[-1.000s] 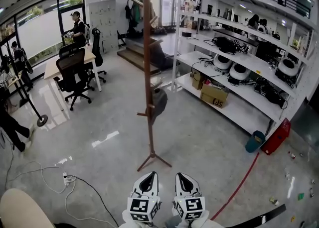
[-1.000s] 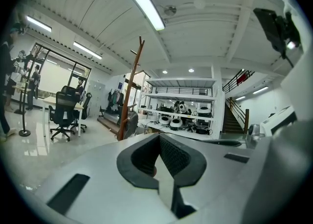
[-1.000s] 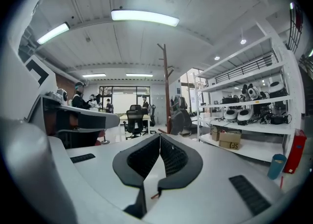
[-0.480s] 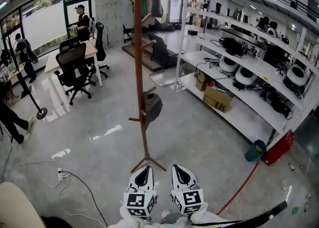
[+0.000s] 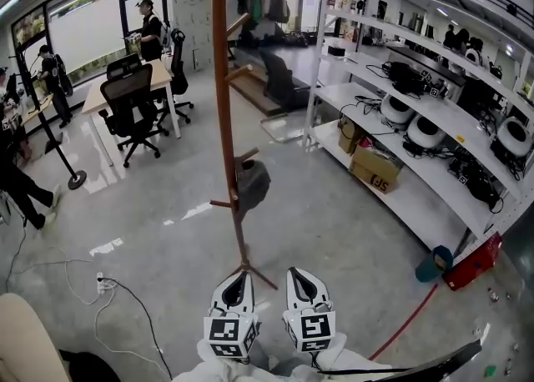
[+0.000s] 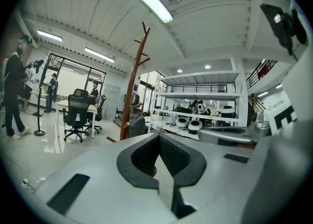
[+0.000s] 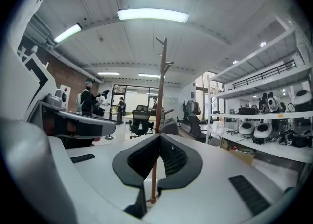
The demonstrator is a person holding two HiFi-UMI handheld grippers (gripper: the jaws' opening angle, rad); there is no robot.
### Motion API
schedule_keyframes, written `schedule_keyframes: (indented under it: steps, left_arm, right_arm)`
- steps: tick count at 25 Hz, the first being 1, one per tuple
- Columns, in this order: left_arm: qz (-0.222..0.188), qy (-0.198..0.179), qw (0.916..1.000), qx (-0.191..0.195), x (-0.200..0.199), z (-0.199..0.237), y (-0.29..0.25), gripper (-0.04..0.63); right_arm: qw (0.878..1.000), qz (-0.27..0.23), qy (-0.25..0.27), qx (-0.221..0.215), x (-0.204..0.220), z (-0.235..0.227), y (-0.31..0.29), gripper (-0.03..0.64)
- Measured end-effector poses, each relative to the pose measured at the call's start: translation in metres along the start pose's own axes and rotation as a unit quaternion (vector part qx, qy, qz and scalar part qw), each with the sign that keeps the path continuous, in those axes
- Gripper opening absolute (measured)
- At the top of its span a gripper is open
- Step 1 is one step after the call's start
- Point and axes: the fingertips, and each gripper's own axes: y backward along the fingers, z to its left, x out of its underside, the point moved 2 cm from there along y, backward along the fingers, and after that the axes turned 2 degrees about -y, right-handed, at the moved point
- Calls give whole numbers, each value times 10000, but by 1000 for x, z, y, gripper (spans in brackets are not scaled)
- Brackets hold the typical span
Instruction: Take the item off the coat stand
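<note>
Distance to the stand [image 5: 222, 122] is reduced since a second ago, yet the item [image 5: 252, 185] is hung well ahead of the left gripper [image 5: 238, 287] and right gripper [image 5: 300, 283], jaws pressed together, empty.

The left gripper [image 5: 239, 276] and the right gripper [image 5: 298, 273] have smooth white shells that narrow to a rounded tip, each with a black teardrop-shaped hollow on top. Behind each sits a cube [image 5: 227, 336] with black-and-white square markers. In the gripper views the shells look pale grey. The pads [image 6: 173, 155] are black with a fine ribbed grid, and a dark rectangular slot [image 7: 249, 193] lies on either side. White fabric [image 5: 344, 364] covers the wrists.
</note>
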Motion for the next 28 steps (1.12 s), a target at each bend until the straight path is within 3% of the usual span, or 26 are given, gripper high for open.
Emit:
schedule_keyframes:
  steps: [4, 20, 28]
  left_arm:
    - [-60, -199, 9998, -46, -7, 5, -15, -12]
    - [-155, -172, 9996, -152, -26, 48, -96, -12]
    - [-234, -188, 9994, -182, -43, 83, -133, -12]
  right_arm:
    - [9999, -36, 104, 63, -3, -10, -18, 9]
    - [9989, -199, 53, -428, -13, -31, -119, 9]
    - [9995, 37, 264, -187, -16, -42, -178, 9]
